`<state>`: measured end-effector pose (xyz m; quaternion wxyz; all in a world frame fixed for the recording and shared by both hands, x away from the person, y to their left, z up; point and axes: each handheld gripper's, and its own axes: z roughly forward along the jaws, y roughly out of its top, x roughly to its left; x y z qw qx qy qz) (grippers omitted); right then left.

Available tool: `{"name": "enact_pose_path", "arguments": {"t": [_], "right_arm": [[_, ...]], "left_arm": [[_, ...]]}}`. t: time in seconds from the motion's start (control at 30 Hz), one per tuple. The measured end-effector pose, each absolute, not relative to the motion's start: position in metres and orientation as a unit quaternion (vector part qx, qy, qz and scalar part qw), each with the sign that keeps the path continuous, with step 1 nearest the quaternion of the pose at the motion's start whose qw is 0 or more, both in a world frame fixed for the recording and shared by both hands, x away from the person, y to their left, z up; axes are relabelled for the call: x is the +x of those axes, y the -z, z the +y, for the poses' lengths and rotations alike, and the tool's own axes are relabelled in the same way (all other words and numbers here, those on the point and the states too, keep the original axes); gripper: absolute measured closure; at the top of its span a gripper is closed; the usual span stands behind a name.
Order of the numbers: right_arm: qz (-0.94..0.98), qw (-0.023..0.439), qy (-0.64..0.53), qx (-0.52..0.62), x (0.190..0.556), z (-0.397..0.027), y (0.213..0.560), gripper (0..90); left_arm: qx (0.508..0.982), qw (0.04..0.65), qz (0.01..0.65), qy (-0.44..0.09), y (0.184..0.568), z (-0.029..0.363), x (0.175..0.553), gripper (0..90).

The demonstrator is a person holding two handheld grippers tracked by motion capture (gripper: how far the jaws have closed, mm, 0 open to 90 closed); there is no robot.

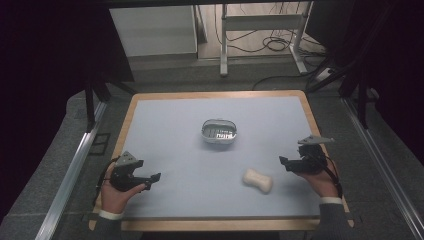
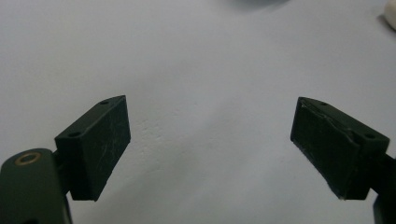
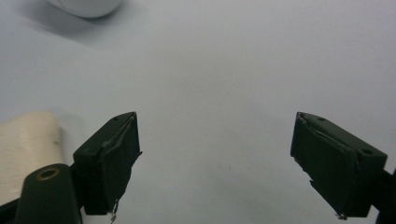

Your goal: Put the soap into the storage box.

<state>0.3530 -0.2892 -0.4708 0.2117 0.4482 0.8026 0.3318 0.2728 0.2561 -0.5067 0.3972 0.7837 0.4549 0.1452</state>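
Note:
A cream, bone-shaped bar of soap lies on the pale blue mat, right of centre and near the front. A small white oval dish with a slotted insert sits at the mat's middle. My left gripper rests low at the front left, open, its jaws wide apart over bare mat. My right gripper is at the right, open, with nothing between its jaws. The soap lies just left of its left jaw, and the dish's edge shows at the top left.
The mat covers a wooden table with a light rim. Black frame posts stand at both sides. Beyond the far edge are a white table frame and cables on the floor.

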Motion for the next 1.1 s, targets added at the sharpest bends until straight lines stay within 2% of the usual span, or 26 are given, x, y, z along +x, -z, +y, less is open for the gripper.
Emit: {"name": "enact_pose_path", "arguments": {"t": [0.07, 0.3, 1.1], "right_arm": [[0.821, 0.199, -0.319, 0.43, 0.353, -0.281, 0.459, 15.4], [0.845, 0.178, -0.297, 0.408, 0.355, -0.27, 0.453, 15.8], [0.874, 0.151, -0.285, 0.363, 0.354, -0.242, 0.437, 20.5]], "left_arm": [[0.784, 0.398, 0.453, -0.146, 0.506, 0.255, 0.271, 12.6], [0.788, 0.391, 0.453, -0.143, 0.51, 0.254, 0.273, 12.6], [0.791, 0.39, 0.452, -0.135, 0.513, 0.251, 0.273, 12.6]]}}
